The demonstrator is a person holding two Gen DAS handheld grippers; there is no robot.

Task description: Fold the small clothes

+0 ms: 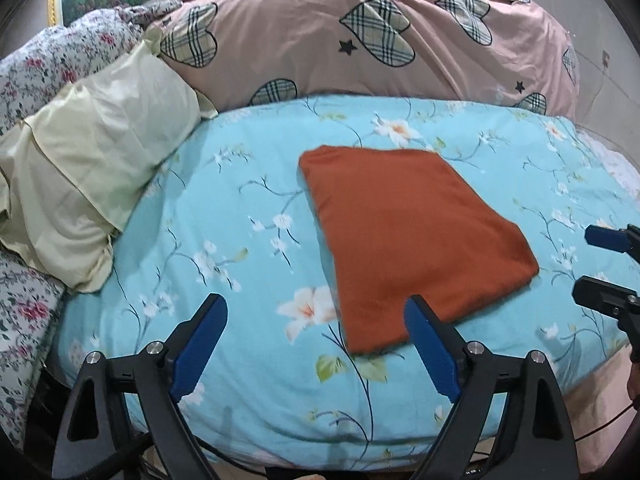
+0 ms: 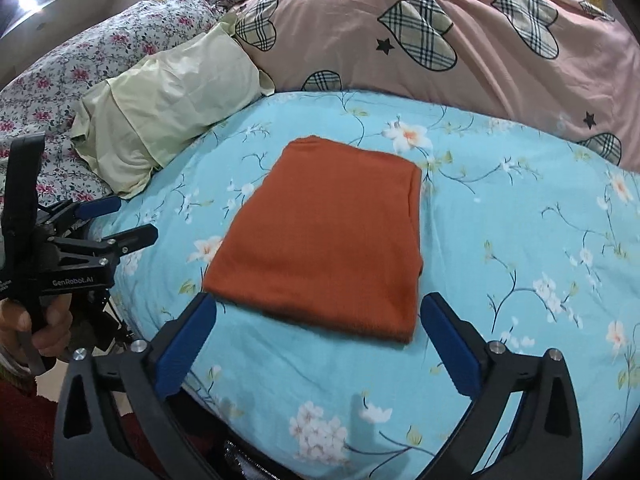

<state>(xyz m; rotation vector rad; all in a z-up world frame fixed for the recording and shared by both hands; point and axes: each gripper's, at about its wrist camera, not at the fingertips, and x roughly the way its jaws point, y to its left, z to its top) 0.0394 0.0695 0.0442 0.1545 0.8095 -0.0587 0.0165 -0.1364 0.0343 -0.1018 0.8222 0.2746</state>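
A rust-orange garment (image 1: 412,240) (image 2: 328,240) lies folded into a flat rectangle on the blue flowered bedsheet (image 1: 240,208) (image 2: 520,208). My left gripper (image 1: 316,302) hovers open over the sheet at the garment's near left corner, with nothing between its blue pads. My right gripper (image 2: 318,300) stands wide open just short of the garment's near edge, one finger past each near corner, and the pads do not press the cloth. Each gripper also shows in the other view: the right gripper (image 1: 584,262) at the far right, the left gripper (image 2: 134,218) at the left, held by a hand (image 2: 48,320).
A pale yellow pillow (image 1: 92,168) (image 2: 168,108) lies at the left of the bed. A pink duvet with plaid hearts (image 1: 320,40) (image 2: 400,40) is heaped along the back. A flowered quilt (image 1: 48,68) sits far left. The bed's near edge runs just below the grippers.
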